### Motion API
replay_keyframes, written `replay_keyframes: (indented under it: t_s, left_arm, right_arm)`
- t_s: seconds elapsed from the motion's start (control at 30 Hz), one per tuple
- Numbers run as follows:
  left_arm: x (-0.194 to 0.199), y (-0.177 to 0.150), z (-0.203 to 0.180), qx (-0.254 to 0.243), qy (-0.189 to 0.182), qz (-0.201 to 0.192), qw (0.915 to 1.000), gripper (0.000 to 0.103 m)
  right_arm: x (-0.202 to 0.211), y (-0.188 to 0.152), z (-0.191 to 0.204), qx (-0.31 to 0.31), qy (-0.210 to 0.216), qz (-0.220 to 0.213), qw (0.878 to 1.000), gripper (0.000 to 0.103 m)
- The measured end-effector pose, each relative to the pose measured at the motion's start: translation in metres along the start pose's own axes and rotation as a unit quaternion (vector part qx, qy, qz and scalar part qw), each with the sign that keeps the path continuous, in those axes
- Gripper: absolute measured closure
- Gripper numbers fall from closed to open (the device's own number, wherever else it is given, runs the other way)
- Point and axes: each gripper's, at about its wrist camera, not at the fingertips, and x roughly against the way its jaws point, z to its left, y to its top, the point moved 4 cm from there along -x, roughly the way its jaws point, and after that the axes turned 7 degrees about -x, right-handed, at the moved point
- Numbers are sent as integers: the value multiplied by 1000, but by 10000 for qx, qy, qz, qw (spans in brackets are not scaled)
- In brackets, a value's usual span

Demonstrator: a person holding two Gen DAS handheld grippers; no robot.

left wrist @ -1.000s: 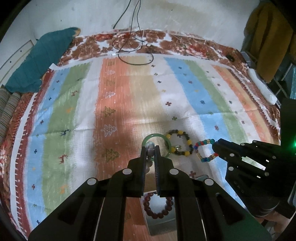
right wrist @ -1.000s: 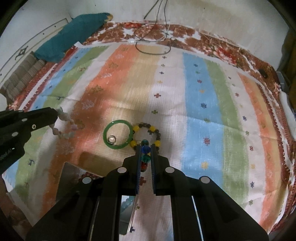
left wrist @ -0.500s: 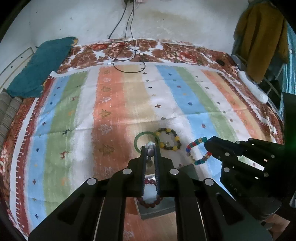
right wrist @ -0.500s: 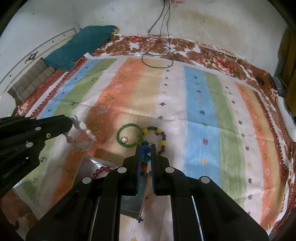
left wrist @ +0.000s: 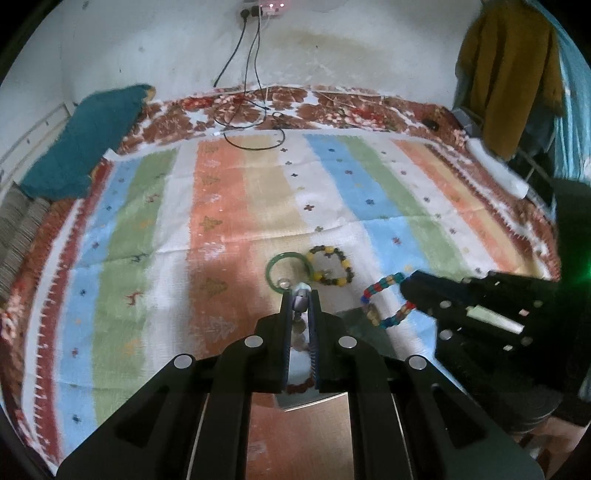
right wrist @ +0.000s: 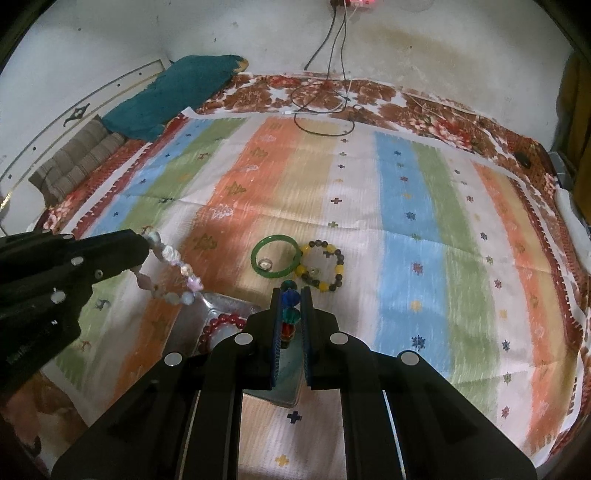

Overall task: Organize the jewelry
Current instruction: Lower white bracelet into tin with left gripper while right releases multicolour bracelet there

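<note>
In the left wrist view my left gripper (left wrist: 300, 293) is shut on a pale pearly bead bracelet (left wrist: 301, 304) that hangs between its fingers. My right gripper (right wrist: 290, 291) is shut on a multicoloured bead bracelet (right wrist: 290, 308), which dangles as a loop (left wrist: 384, 302) at the right of the left wrist view. Both are lifted off the striped cloth (right wrist: 406, 229). A green bangle (right wrist: 275, 256) and a dark-and-yellow bead bracelet (right wrist: 323, 267) lie side by side on the cloth just beyond the fingertips. Below the grippers a metal tray (right wrist: 229, 306) holds a red bead bracelet (right wrist: 221, 325).
A teal cushion (left wrist: 85, 147) lies at the far left of the bed. Black cables (left wrist: 251, 125) run down from a wall socket (left wrist: 271, 5) onto the cloth's far edge. A mustard garment (left wrist: 509, 74) hangs at the right. A small round bead (right wrist: 265, 263) sits inside the bangle.
Both grippers have drawn back from the bangle and the yellow bracelet and risen a little, each keeping its bracelet. The tray with the red bracelet now lies under the fingers.
</note>
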Motion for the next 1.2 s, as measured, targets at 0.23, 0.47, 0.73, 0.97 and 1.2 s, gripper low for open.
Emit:
replay_keyframes:
  t_s: [0.23,0.47,0.73,0.97,1.2]
  left_arm:
    - [8,-10,-3,23,-76,-22,10000,95]
    - [12,-17,-5,34,-103,-45,9999,95]
    - [11,-23,-9,-18,-122,96,9999,94]
    - [9,-23,0,83,104,158,9998,76]
    - [3,-19,12,234,239,172,9993,64]
  right_arm:
    - [6,-11,1,5,-10,-32,10000,93]
    - [11,-22,6,11,114,-6,9999,93]
    - [5,-25,5,-68,127,165,9998,92]
    - [2,-23,-8,-198,-139,159,9996,74]
    - [-2,-18,-19,-247,-279,223,9991,67]
